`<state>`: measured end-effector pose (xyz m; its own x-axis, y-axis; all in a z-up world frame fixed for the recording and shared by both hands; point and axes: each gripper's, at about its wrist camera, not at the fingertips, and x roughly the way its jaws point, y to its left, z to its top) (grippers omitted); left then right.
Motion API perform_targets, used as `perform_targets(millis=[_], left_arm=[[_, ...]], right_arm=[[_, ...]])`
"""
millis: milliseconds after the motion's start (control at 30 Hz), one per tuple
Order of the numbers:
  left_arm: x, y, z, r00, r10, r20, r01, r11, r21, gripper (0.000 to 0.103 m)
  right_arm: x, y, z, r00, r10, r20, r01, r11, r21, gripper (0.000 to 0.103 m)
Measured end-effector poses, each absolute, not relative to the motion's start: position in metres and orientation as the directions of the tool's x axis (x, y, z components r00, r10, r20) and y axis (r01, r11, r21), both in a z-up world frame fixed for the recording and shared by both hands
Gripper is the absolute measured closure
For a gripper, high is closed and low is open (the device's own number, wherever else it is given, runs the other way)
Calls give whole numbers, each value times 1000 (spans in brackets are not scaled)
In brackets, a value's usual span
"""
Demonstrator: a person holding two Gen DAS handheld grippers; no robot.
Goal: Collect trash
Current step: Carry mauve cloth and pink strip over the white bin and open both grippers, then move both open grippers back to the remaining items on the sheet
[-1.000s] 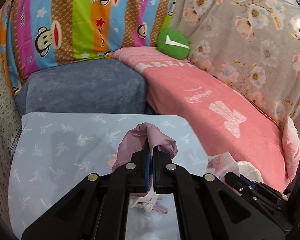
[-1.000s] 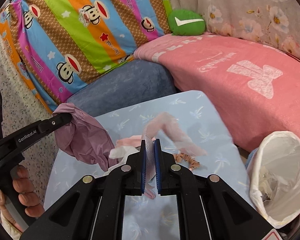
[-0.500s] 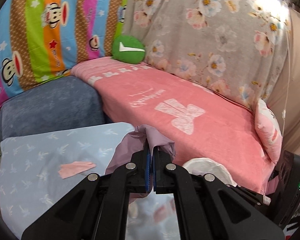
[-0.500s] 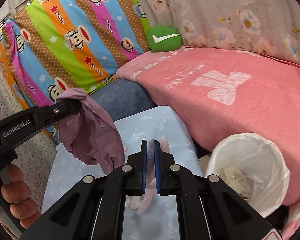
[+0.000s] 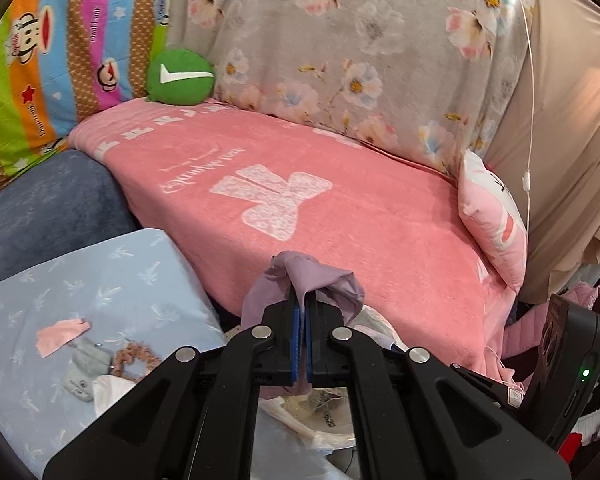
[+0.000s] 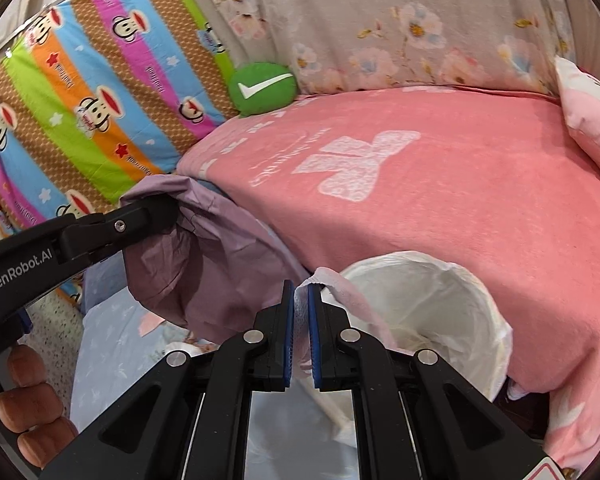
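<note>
My left gripper (image 5: 300,300) is shut on a crumpled mauve plastic bag (image 5: 324,278), which drapes over both fingertips. From the right wrist view that same mauve bag (image 6: 208,272) hangs from the left gripper (image 6: 168,210) at the left, held by a hand. My right gripper (image 6: 299,292) is shut on a thin white-and-pink wrapper (image 6: 332,280) that trails toward the bin. A white-lined trash bin (image 6: 480,300) stands just right of the right gripper, below the pink sofa edge. In the left wrist view the bin's liner (image 5: 374,320) peeks out behind the fingers.
On the light-blue table cloth (image 5: 100,280) lie a pink scrap (image 5: 60,332), a grey pouch (image 5: 86,368) and a brown bead ring (image 5: 134,362). A pink blanket (image 5: 320,208) covers the sofa, with a green cushion (image 5: 180,82) and a pink pillow (image 5: 492,220) on it.
Both grippers have swung right from over the table toward the bin, carrying the mauve bag and the wrapper. The bin now sits close beside the right gripper.
</note>
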<state>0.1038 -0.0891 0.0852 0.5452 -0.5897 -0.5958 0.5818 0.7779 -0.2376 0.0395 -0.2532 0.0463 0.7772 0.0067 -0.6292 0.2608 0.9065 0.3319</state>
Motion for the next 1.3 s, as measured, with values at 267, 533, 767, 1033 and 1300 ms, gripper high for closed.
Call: perform_targets(millis=[267, 533, 767, 1033, 1300], left_arm=[[102, -125, 73, 494, -605, -624, 607, 754, -250, 101], [109, -136, 54, 464, -561, -686, 589, 774, -234, 83], [108, -123, 48, 532, -510, -676, 545, 817, -187, 35], [111, -108, 40, 560, -469, -683, 505, 847, -168, 35], [114, -76, 25, 579, -424, -696, 440, 881, -172, 35]], right_arm=[[31, -287, 29, 761, -17, -649, 319, 880, 351, 97], [34, -295, 20, 748, -17, -663, 334, 874, 354, 94], [38, -291, 11, 734, -7, -680, 334, 875, 352, 88], [38, -281, 11, 732, 5, -682, 320, 880, 351, 80], [46, -263, 9, 723, 32, -690, 287, 895, 341, 78]])
